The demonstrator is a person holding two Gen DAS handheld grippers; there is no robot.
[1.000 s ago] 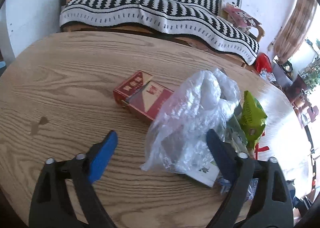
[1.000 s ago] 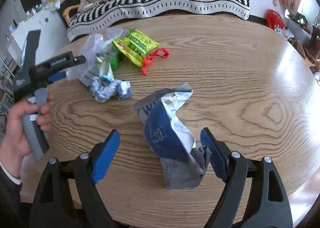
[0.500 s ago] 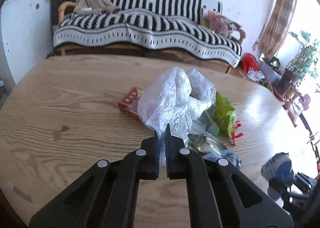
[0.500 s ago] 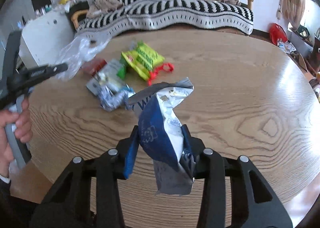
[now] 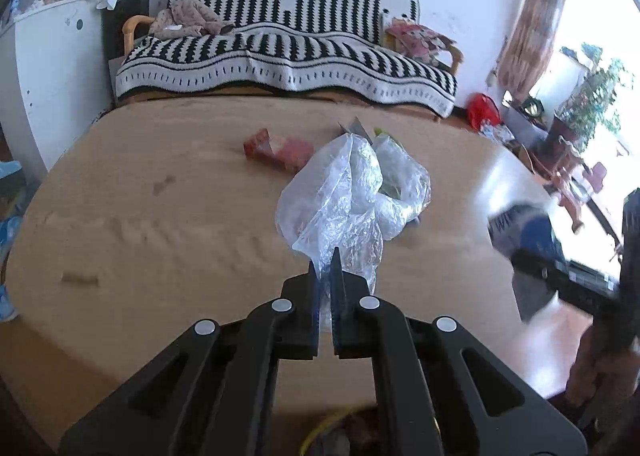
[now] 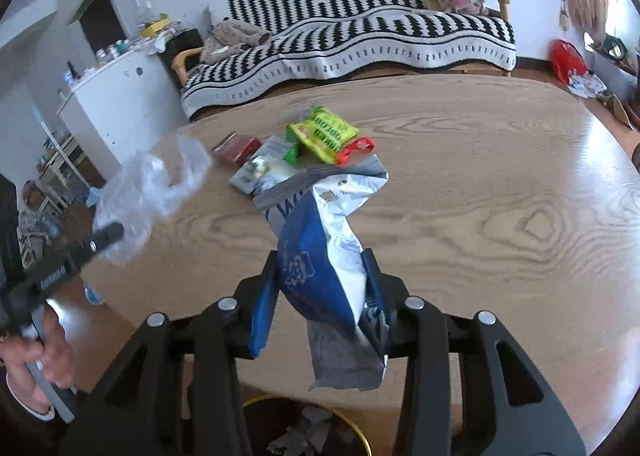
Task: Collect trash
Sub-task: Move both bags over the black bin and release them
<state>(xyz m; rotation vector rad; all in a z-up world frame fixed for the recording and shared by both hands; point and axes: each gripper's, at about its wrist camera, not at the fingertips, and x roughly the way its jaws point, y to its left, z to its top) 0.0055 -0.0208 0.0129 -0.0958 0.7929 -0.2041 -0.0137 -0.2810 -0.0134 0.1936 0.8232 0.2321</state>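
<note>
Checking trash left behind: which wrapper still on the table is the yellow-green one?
The yellow-green snack packet, at the far end of the pile beside the red strip; the silver wrapper nearer lacks that colour.

table: wood grain, smooth, sheen at right of frame
plastic bag: thin clear film, crinkled, glossy
snack bag: glossy blue-white foil, creased
sofa throw: knitted cloth, matt
gripper arms: matt black plastic

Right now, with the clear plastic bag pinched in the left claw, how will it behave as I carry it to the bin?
The clear plastic bag looks floppy: it billows crumpled beyond the left claw. Probably very light, so it may flutter. The thin film is pinched only at one edge, so it could slip free.
</note>
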